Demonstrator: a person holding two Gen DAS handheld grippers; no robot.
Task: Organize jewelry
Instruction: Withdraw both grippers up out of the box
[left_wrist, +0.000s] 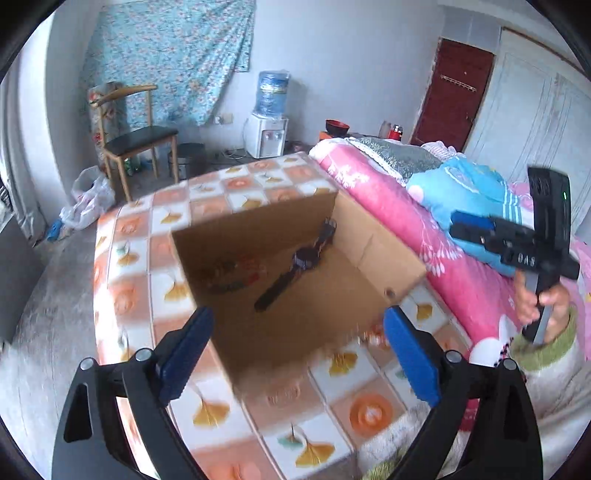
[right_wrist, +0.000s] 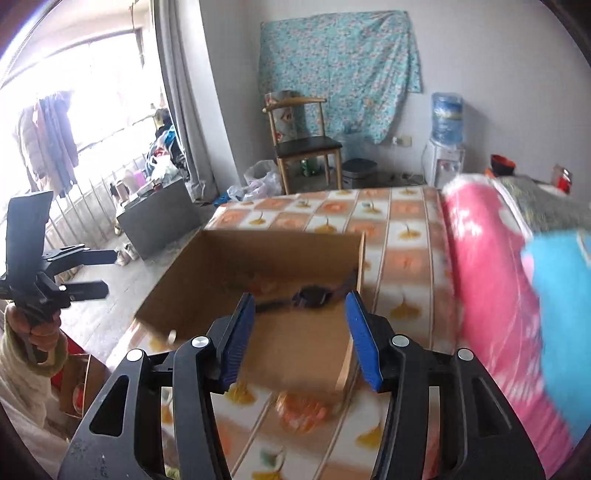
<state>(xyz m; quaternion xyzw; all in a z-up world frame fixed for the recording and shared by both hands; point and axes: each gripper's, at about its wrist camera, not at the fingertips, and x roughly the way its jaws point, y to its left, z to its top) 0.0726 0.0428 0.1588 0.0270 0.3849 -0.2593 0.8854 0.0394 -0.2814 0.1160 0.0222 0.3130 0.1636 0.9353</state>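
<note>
An open cardboard box (left_wrist: 373, 240) (right_wrist: 192, 273) sits on a bed with an orange and white checked cover (left_wrist: 136, 236) (right_wrist: 402, 236). Inside lie a dark wristwatch (left_wrist: 295, 266) (right_wrist: 314, 295) and a blurred beaded bracelet (left_wrist: 232, 277). My left gripper (left_wrist: 299, 325) is open and empty above the box's near edge. My right gripper (right_wrist: 299, 306) is open and empty above the box, the watch showing between its fingers. Each gripper shows in the other's view: the right one (left_wrist: 476, 230) at the right, the left one (right_wrist: 99, 273) at the left.
Rolled pink bedding (left_wrist: 399, 221) (right_wrist: 491, 280) and a blue pillow (left_wrist: 469, 192) lie right of the box. A chair (left_wrist: 140, 144) (right_wrist: 303, 144), water dispenser (left_wrist: 266, 133) (right_wrist: 445, 155) and bags stand on the floor beyond the bed. A grey cabinet (right_wrist: 159, 221) is at left.
</note>
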